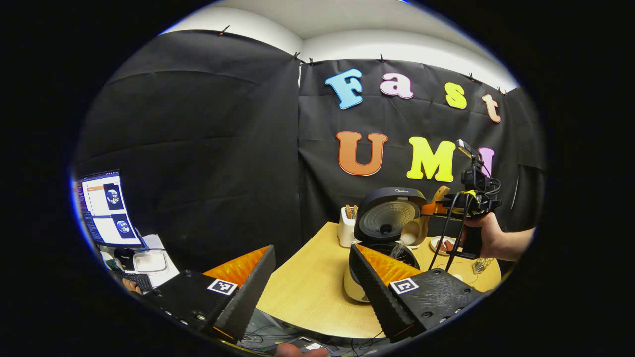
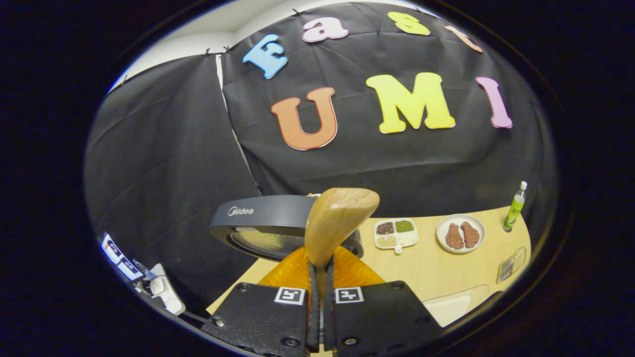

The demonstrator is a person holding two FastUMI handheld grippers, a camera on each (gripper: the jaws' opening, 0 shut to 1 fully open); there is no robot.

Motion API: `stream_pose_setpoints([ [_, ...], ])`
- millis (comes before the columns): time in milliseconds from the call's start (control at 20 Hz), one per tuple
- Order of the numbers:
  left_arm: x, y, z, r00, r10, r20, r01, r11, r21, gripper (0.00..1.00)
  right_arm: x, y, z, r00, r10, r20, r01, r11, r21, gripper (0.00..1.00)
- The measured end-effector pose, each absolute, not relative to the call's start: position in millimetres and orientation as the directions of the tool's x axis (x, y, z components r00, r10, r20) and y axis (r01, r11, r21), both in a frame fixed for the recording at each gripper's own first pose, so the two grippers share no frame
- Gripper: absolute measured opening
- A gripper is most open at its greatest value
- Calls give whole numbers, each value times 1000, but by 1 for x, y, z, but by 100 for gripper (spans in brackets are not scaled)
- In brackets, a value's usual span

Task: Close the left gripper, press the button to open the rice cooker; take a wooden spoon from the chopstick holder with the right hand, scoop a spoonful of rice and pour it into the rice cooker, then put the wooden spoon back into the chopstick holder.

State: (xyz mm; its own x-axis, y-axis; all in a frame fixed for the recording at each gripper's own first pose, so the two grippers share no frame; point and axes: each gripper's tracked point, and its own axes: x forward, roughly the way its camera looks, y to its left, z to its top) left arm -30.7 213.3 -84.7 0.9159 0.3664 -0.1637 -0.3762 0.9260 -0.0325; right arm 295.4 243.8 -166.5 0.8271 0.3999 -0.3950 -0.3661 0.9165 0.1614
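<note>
The rice cooker (image 1: 358, 285) stands on the wooden table (image 1: 307, 287) with its dark lid (image 1: 388, 218) raised. My right gripper (image 1: 443, 207), held by a hand (image 1: 491, 239), is shut on the wooden spoon (image 1: 419, 229), which tilts bowl-down over the pot while rice (image 1: 398, 249) falls from it. Seen from the right gripper view, my right gripper (image 2: 320, 271) clamps the spoon's handle (image 2: 340, 218) just above the lid (image 2: 263, 223). My left gripper (image 1: 312, 277) hovers open in front of the cooker, holding nothing. The white chopstick holder (image 1: 347, 229) stands left of the lid.
On the table beyond the cooker are a divided dish of beans (image 2: 395, 233), a plate with two pieces of meat (image 2: 460, 233), a green bottle (image 2: 516, 206) and a metal grater (image 2: 513, 263). A white container (image 2: 451, 306) sits near the front edge. A monitor (image 1: 106, 208) stands at the far left.
</note>
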Motion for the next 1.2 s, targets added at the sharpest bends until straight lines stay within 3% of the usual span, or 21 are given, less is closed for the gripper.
stream_pose_setpoints([
  [700, -36, 218, -87, 909, 382, -169, -391, 920, -27, 96, 288, 254, -158, 849, 369, -379, -422, 904, -65, 9],
  [1200, -34, 211, -84, 913, 373, -166, -382, 924, -25, 96, 282, 262, -158, 860, 353, -369, -465, 838, -284, 9],
])
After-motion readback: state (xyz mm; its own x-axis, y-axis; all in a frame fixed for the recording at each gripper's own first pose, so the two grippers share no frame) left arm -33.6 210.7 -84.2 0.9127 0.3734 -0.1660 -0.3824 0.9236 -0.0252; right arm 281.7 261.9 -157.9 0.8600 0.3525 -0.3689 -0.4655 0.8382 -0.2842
